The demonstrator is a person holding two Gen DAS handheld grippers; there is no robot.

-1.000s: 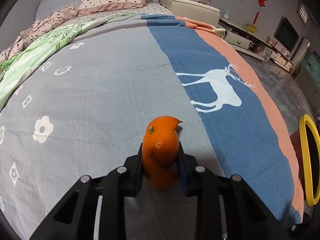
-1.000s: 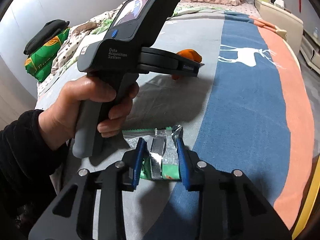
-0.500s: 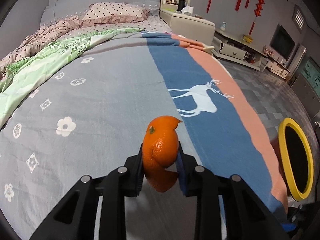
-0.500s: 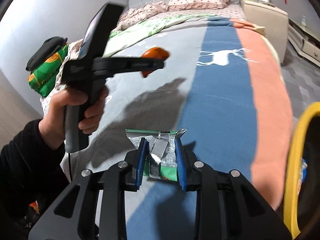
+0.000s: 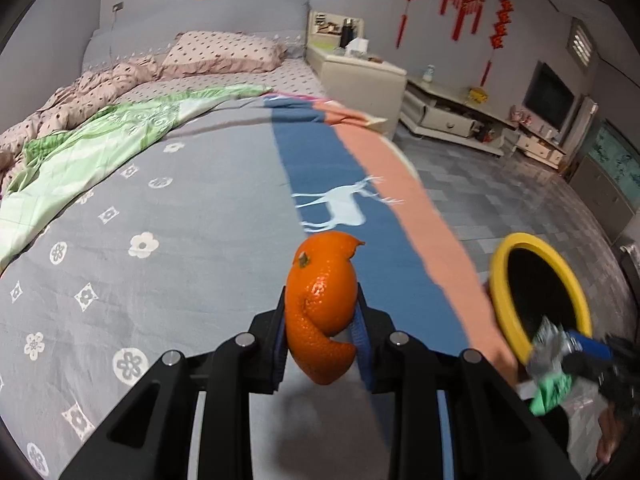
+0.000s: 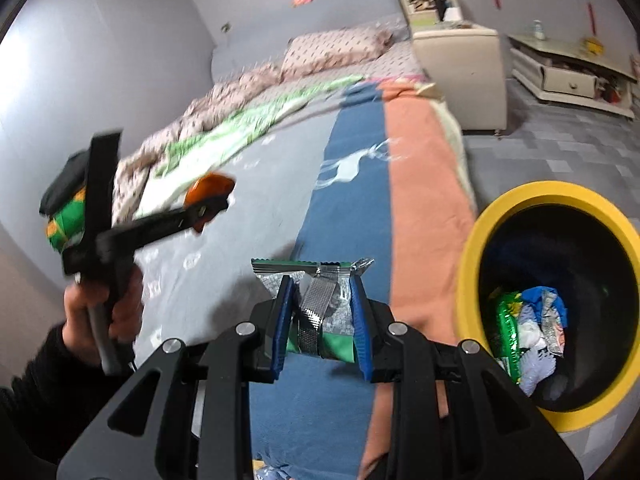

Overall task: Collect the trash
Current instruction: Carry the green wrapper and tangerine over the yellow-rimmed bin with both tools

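My left gripper (image 5: pixel 322 326) is shut on an orange peel (image 5: pixel 320 304) and holds it above the bed. In the right wrist view the left gripper (image 6: pixel 210 204) shows at the left with the peel (image 6: pixel 208 188). My right gripper (image 6: pixel 322 320) is shut on a green and silver snack wrapper (image 6: pixel 316 304), held above the bed's blue stripe. It also shows in the left wrist view (image 5: pixel 560 356), close to the bin's rim. A yellow-rimmed bin (image 6: pixel 472 256) stands on the floor beside the bed, with several wrappers (image 6: pixel 528 328) inside; it also shows in the left wrist view (image 5: pixel 500 276).
The bed (image 5: pixel 180 208) has a grey, blue and salmon cover with a white deer (image 5: pixel 340 208). A green quilt (image 5: pixel 80 160) and pillows (image 5: pixel 224 54) lie at the far side. A nightstand (image 5: pixel 360 76) and low cabinets (image 5: pixel 452 116) stand on the tiled floor.
Both grippers have risen and swung right toward the bin, each keeping its hold. The bin now shows fully in the right wrist view, and the right gripper has entered the left wrist view.
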